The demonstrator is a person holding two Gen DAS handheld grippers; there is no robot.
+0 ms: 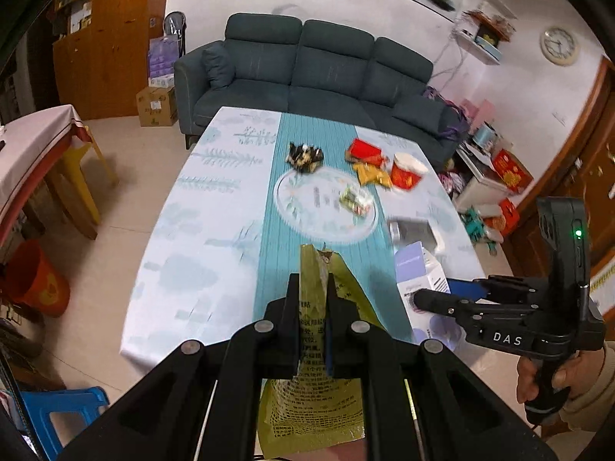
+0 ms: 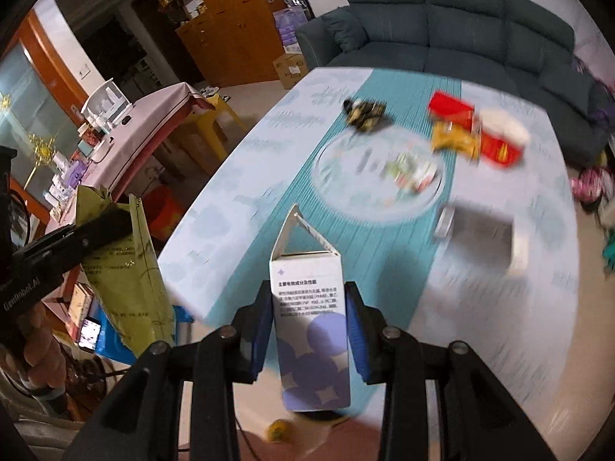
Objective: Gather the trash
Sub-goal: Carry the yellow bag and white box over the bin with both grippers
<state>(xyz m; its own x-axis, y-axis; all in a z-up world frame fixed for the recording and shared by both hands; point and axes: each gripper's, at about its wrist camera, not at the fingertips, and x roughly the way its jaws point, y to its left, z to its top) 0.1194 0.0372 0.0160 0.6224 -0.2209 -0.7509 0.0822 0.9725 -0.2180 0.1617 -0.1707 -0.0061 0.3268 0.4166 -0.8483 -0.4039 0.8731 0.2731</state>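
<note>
My left gripper [image 1: 313, 288] is shut on a yellow-green printed packet [image 1: 313, 395], held above the near end of the table; it also shows in the right wrist view [image 2: 127, 269]. My right gripper [image 2: 309, 292] is shut on a white and purple carton [image 2: 311, 326], also seen in the left wrist view [image 1: 421, 269]. On the table lie a dark crumpled wrapper [image 1: 305, 156], a red packet [image 1: 365, 150], a yellow wrapper [image 1: 373, 176], a red paper cup [image 1: 407, 172], a green-white wrapper [image 1: 355, 200] and a grey box [image 1: 409, 230].
The table [image 1: 200, 207] has a light cloth with a teal runner. A dark sofa [image 1: 307, 73] stands behind it. An orange bin [image 1: 36, 278] stands on the floor at left, near a yellow stool [image 1: 82, 176] and a blue stool [image 1: 57, 411].
</note>
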